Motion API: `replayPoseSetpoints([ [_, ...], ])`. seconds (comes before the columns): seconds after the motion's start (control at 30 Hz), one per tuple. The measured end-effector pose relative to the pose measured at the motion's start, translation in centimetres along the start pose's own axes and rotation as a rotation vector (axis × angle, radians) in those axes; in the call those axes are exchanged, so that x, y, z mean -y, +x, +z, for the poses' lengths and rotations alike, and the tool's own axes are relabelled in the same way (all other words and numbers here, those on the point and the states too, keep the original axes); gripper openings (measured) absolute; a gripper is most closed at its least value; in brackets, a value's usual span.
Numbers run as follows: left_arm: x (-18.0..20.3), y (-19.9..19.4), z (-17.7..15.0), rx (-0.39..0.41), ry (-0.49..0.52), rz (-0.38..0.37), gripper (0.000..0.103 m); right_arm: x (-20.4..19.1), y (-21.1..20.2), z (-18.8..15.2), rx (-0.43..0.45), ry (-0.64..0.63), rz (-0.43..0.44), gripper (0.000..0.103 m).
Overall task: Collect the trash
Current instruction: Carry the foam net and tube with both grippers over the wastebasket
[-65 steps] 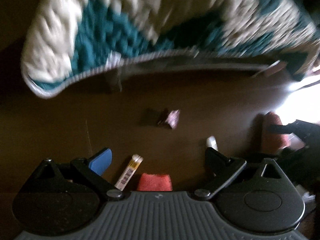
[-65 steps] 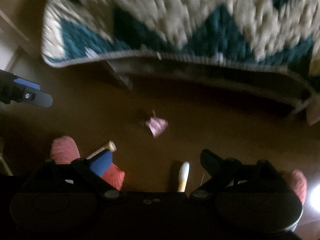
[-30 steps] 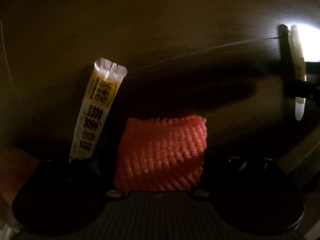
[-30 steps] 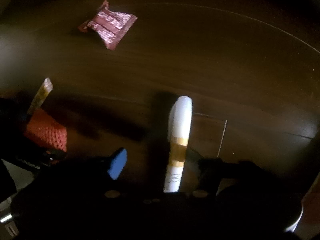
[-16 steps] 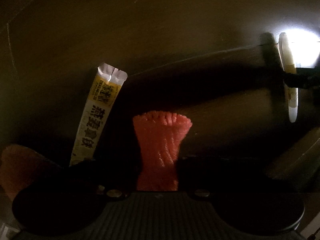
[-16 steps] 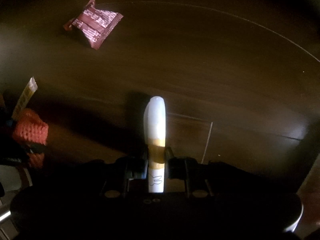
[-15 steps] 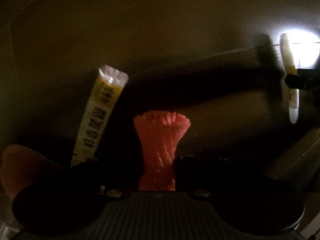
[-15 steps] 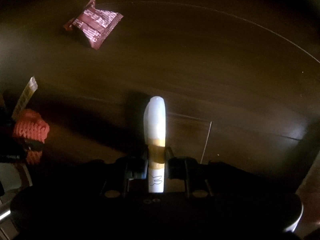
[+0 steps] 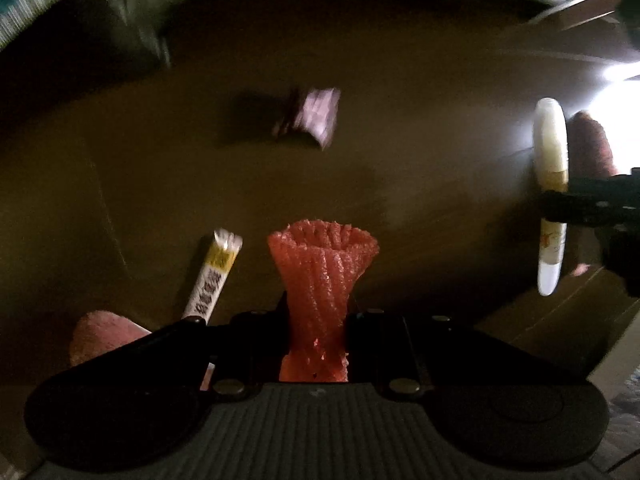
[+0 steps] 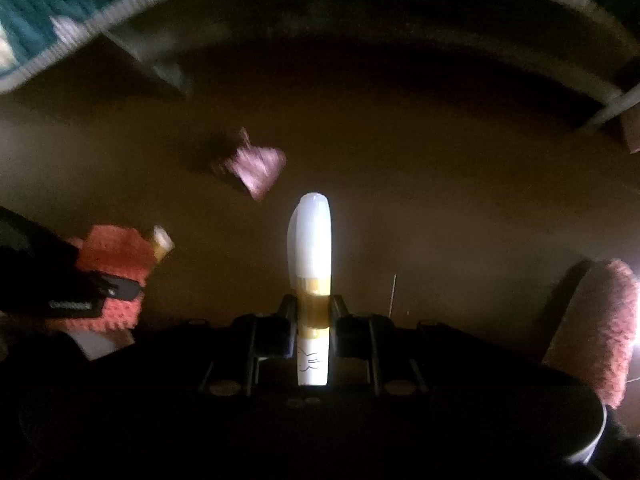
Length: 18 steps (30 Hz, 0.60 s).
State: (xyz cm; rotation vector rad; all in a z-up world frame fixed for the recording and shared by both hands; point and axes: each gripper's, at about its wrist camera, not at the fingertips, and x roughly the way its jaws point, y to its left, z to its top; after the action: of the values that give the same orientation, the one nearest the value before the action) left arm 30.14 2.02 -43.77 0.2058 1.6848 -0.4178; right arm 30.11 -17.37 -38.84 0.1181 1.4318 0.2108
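My left gripper (image 9: 316,316) is shut on a red foam net sleeve (image 9: 320,268) and holds it above the dark brown floor. A yellow-and-white stick sachet (image 9: 212,280) lies on the floor just left of it. My right gripper (image 10: 313,312) is shut on a white stick wrapper with a gold band (image 10: 312,264), which also shows in the left wrist view (image 9: 552,168). A crumpled pink-brown wrapper (image 10: 256,172) lies on the floor ahead, also in the left wrist view (image 9: 316,118). The red sleeve shows at the left of the right wrist view (image 10: 116,264).
A teal and white knitted rug (image 10: 48,20) lies at the far side, with a grey furniture frame (image 10: 160,68) beside it. Pink slippers (image 10: 596,332) sit at the near right and near left (image 9: 104,336). Bright light glares at the right (image 9: 616,92).
Both grippers have risen from the floor with their items, so more floor and the rug come into view. The sachet and the crumpled wrapper stay on the floor.
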Motion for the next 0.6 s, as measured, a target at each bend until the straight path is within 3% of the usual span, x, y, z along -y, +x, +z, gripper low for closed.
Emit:
replayPoseSetpoints([
  [0.3, 3.8, -14.1, -1.6, 0.238, -0.055, -0.019, 0.022, -1.7, -14.0, -0.7, 0.198, 0.013, 0.087, 0.016],
  [0.6, 7.9, -24.0, -5.6, 0.427, -0.074, 0.044, 0.023, -4.1, -25.1, -3.3, 0.360, -0.064, 0.144, 0.016],
])
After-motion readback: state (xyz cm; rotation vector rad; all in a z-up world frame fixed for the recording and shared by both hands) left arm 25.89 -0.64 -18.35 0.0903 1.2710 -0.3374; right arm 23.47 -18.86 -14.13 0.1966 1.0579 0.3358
